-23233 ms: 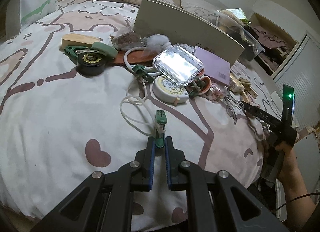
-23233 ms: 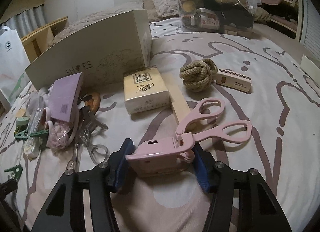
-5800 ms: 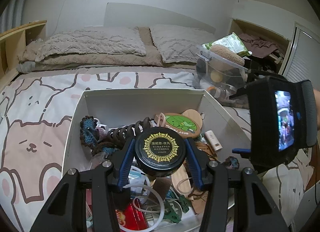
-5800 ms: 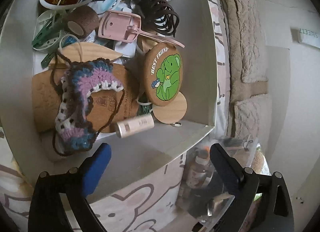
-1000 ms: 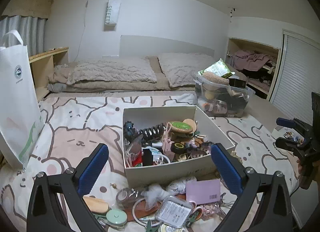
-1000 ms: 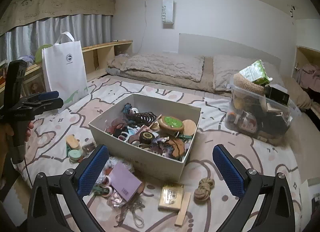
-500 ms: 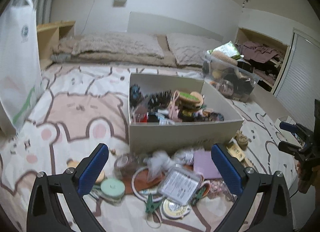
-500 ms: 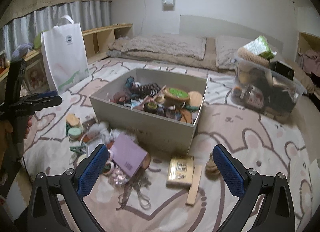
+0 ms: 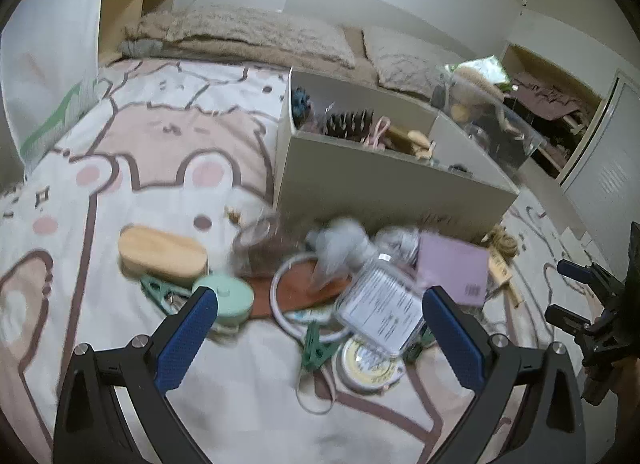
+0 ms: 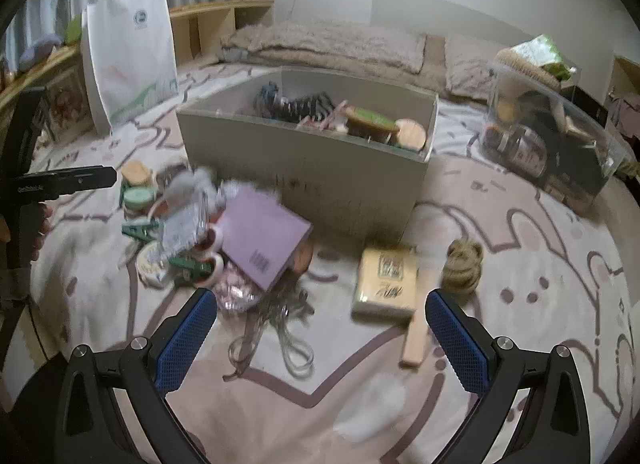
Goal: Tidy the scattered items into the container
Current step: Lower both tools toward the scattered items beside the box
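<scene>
A white cardboard box (image 9: 384, 188) (image 10: 304, 168) holding several items stands on the bed. Scattered items lie in front of it: a wooden block (image 9: 162, 254), a mint round case (image 9: 228, 296), a clear plastic case (image 9: 380, 306), a purple card (image 9: 452, 268) (image 10: 264, 238), a tape measure (image 9: 368, 364), green clips (image 9: 316, 346). In the right wrist view there are also metal scissors (image 10: 280, 328), a tissue pack (image 10: 384, 282), a wooden stick (image 10: 416, 334) and a rope knot (image 10: 464, 264). My left gripper (image 9: 320, 336) is open and empty above the pile. My right gripper (image 10: 320, 332) is open and empty above the scissors.
A clear storage bin (image 10: 548, 144) (image 9: 492, 120) full of things stands to the right of the box. A white paper bag (image 10: 128, 44) stands at the left. Pillows (image 10: 328, 44) lie behind the box. The bed edge runs near my right gripper as seen in the left wrist view (image 9: 588, 312).
Both grippers have dropped lower and closer to the scattered items in front of the box. Both stay open and empty.
</scene>
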The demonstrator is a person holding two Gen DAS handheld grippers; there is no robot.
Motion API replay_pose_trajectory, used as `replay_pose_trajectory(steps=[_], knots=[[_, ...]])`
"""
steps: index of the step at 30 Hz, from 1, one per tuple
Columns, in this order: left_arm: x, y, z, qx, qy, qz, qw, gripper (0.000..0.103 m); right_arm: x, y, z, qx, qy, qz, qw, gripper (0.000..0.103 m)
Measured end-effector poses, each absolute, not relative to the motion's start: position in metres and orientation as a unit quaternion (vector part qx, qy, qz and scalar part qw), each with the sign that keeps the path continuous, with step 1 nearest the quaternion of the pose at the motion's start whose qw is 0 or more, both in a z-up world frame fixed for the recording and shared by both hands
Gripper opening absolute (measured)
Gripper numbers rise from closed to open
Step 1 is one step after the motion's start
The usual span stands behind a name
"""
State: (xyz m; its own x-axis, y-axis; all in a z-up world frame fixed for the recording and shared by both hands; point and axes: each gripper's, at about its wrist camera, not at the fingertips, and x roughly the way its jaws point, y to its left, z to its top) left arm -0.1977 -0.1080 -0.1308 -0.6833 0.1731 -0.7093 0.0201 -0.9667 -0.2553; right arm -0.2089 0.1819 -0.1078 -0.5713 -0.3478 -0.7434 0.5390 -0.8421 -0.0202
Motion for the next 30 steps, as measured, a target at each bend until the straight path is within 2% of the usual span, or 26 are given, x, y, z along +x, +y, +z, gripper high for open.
replay_pose_trajectory(steps=[15, 30], knots=[[-0.186, -0.106, -0.173, -0.43, -0.084, 0.899, 0.015, 0.103, -0.207, 0.156, -0.175, 0.454, 0.156, -0.839, 0.257, 0.103], [-0.191, -0.101, -0.203, -0.432, -0.038, 0.901, 0.012, 0.103, -0.216, 0.145, -0.19, 0.468, 0.172, -0.827, 0.26, 0.103]])
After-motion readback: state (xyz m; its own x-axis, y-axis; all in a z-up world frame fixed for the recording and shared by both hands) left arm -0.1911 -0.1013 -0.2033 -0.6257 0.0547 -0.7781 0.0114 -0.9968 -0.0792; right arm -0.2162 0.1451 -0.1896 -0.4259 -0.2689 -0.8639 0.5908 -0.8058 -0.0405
